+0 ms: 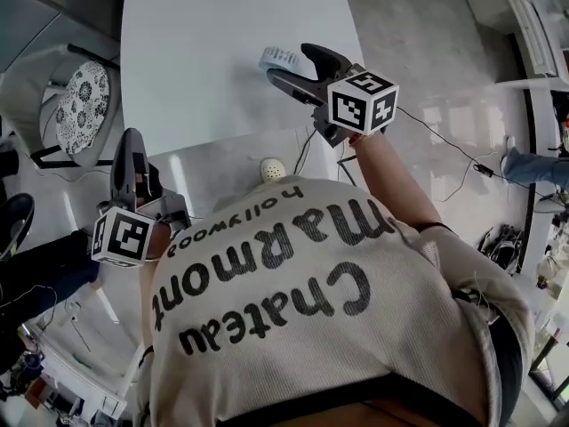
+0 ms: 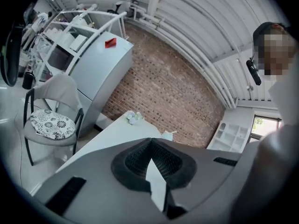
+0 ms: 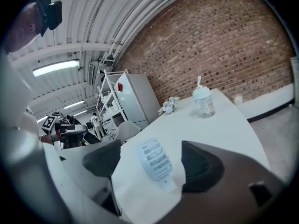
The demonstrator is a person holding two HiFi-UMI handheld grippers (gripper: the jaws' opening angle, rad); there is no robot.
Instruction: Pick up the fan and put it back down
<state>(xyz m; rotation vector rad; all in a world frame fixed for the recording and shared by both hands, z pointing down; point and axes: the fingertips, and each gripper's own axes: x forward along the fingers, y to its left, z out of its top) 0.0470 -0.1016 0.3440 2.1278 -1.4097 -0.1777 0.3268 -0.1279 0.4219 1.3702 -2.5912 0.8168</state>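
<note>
The fan (image 3: 154, 158) lies flat on the tabletop (image 1: 204, 52), right of the middle and not far in from the near edge. The right gripper (image 1: 293, 65) has its jaws spread wide either side of the fan's head, with neither pad touching it. The left gripper (image 2: 150, 141) hangs off the tabletop's near-left corner, jaws together on nothing.

The likely trouble is the closing. The fan lies low and slantwise between the pads, so one pad may reach it first and push or spin it aside. A grip only on the head could let the handle droop when lifted. Coming in too low could scrape the tabletop.
</note>
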